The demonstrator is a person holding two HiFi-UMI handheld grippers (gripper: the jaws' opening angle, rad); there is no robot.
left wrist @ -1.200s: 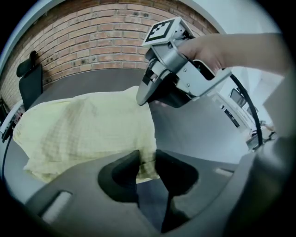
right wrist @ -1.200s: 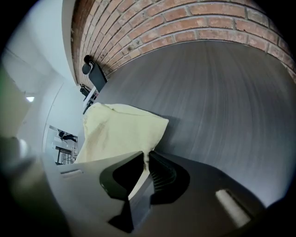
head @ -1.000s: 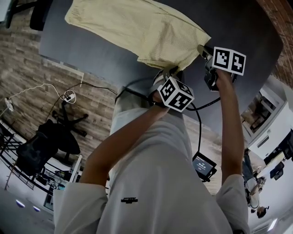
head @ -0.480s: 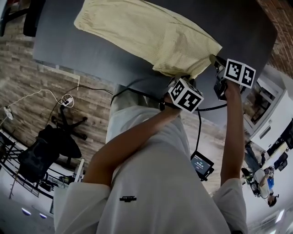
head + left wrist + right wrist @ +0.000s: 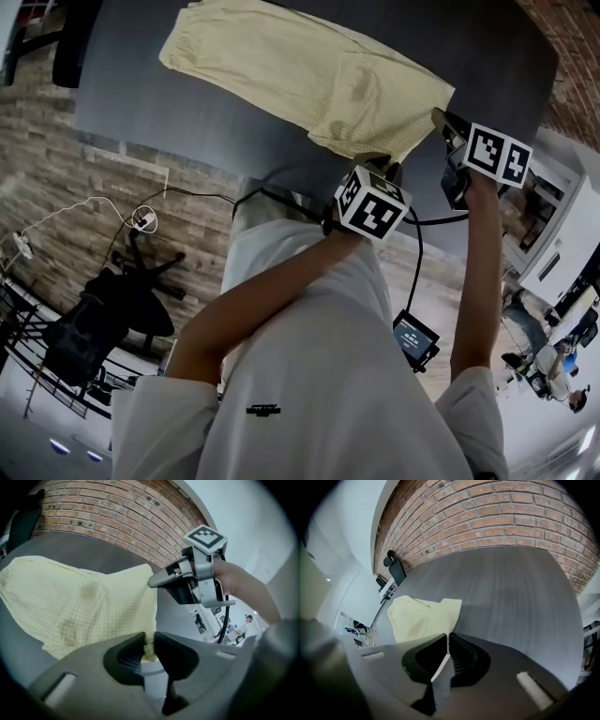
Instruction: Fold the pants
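**Firmly pinched: both grippers on the near end of the pants**

From my remote seat I saw the pale yellow pants (image 5: 309, 75) lying on the dark grey counter (image 5: 187, 122). Their length ran off toward the counter's left side, and one end sat close to its near edge. Both grippers were gathered at that end.

The left gripper (image 5: 149, 648) had just been closing, and a fold of the yellow cloth stood between its jaws, nipped by the pads. In the head view it (image 5: 386, 171) sat right at the near edge, with the fabric rising a little into it.

The right gripper (image 5: 447, 648) was pressed almost together on a thin edge of the same cloth, which ran out from its jaws to the rest of the pants (image 5: 422, 618). Seen from the head camera it (image 5: 439, 117) held the corner of that end, just beside the left gripper toward the right. Bare counter (image 5: 511, 588) stretched beyond it to a brick wall (image 5: 497, 522).
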